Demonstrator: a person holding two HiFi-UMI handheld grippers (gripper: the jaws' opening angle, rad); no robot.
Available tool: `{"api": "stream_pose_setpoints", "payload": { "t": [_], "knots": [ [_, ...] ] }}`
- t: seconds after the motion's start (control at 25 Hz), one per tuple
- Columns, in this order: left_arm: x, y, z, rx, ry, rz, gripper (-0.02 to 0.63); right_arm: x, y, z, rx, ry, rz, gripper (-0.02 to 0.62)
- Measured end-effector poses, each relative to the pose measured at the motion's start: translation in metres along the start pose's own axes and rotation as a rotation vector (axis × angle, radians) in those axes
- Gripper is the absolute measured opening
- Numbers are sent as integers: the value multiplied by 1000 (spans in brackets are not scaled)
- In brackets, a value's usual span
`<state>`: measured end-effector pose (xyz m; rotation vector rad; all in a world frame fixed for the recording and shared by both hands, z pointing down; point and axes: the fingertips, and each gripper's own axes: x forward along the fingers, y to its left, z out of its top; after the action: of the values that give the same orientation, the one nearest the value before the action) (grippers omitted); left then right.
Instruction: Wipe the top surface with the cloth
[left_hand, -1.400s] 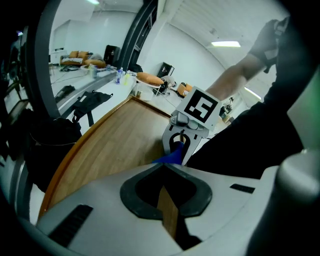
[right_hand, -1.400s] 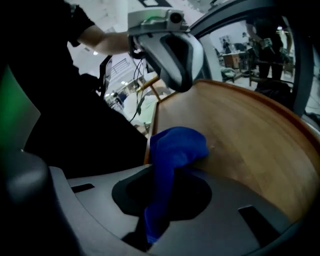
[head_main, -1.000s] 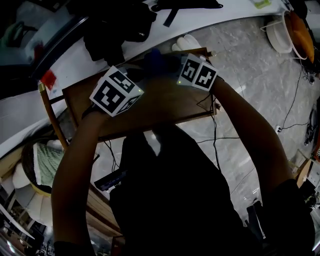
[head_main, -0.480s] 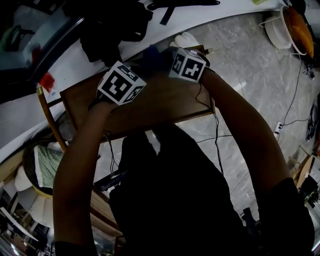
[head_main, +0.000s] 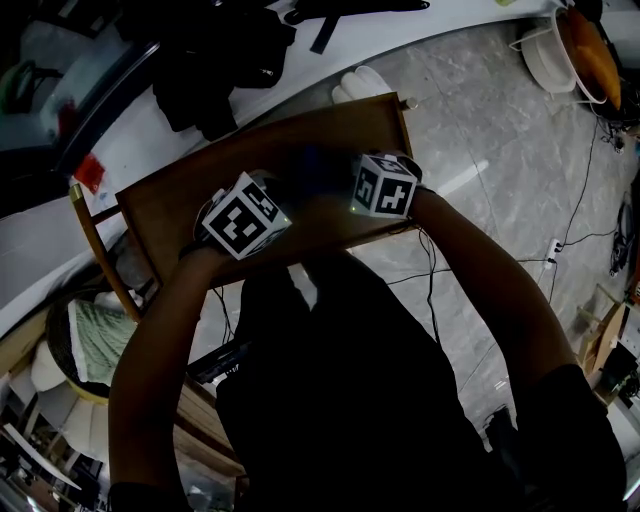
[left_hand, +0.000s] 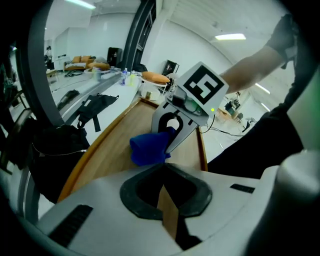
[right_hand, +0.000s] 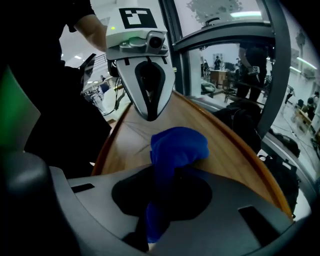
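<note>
Right now the right gripper's (right_hand: 160, 197) fingers are clamped onto a blue cloth (right_hand: 177, 147). The cloth's tail is pinched between them and its bunched end pushes forward and rests on the wooden table top (head_main: 180, 205). Its long axis runs along the length of the table, out from the right gripper towards the left one, about midway along the table. The left gripper (left_hand: 167, 205) faces it from the other side of the cloth. Its fingers are drawn together with only a sliver of wood showing between them, and they hold nothing. The only print in view is the black-and-white square patterns on the marker cubes (head_main: 245, 215). A black bag (head_main: 225, 60) lies on the white surface beyond the table's far edge. A round basket (head_main: 85, 335) sits beside the table's left end, and cables (head_main: 590, 200) trail over the floor off its right end.
</note>
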<state>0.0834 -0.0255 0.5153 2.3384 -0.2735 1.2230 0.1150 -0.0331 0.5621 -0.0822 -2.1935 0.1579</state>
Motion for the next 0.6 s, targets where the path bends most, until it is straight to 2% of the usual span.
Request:
{"api": "stream_pose_setpoints", "payload": {
  "t": [0.36, 0.6],
  "knots": [
    [18, -61, -38, 41, 80, -104, 9, 2, 89, -23, -20, 21, 130, 63],
    [29, -92, -50, 119, 149, -176, 9, 2, 119, -30, -25, 30, 172, 63]
  ]
}}
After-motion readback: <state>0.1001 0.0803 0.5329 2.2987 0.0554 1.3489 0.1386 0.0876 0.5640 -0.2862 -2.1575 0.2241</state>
